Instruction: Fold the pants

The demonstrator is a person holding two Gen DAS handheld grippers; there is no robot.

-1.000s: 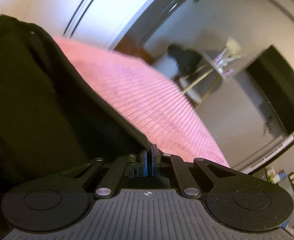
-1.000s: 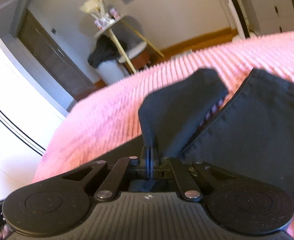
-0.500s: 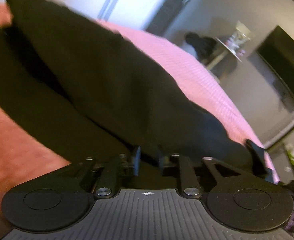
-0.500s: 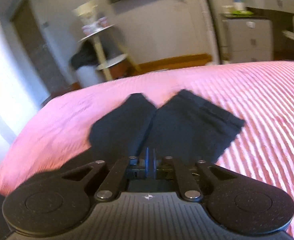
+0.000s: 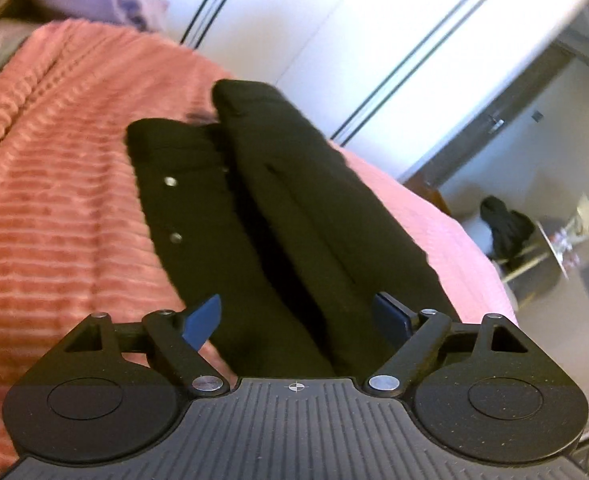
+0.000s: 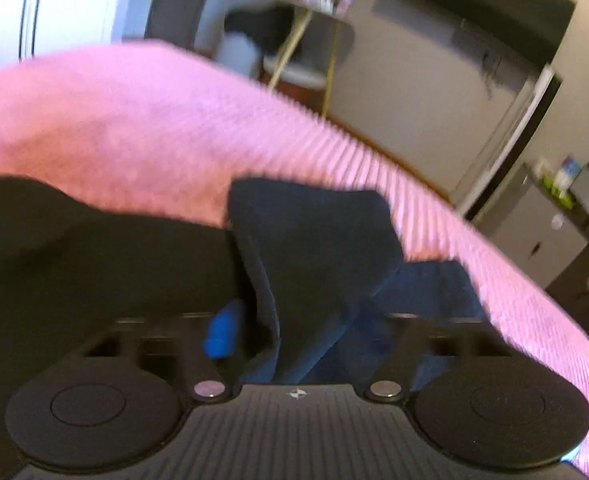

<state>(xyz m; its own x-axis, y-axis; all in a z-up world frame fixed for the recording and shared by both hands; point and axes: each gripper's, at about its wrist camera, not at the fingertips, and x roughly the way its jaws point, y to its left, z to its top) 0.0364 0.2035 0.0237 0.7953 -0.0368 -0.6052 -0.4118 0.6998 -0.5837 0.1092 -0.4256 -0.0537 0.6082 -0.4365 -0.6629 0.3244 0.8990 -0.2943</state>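
The black pants (image 5: pixel 278 216) lie on the bed, on a pink ribbed blanket (image 5: pixel 54 208), with one half folded lengthwise over the other; in the left wrist view the waist end with its two metal buttons is farthest from the camera. The left tool (image 5: pixel 296 318) has its jaws wide apart and opening, pads clear of the cloth, so that end lies free. The right tool (image 6: pixel 294 328) is at the leg ends (image 6: pixel 314 248); its jaws are closing with a bunched hem between them, but only one blue pad (image 6: pixel 222 328) is visible and blur hides whether the cloth is clamped. Risk: if the right tool pulls or lifts while gripping the hem, the free upper layer may slide off the lower one and open the fold. The two leg ends lie splayed, so the hems may remain misaligned.
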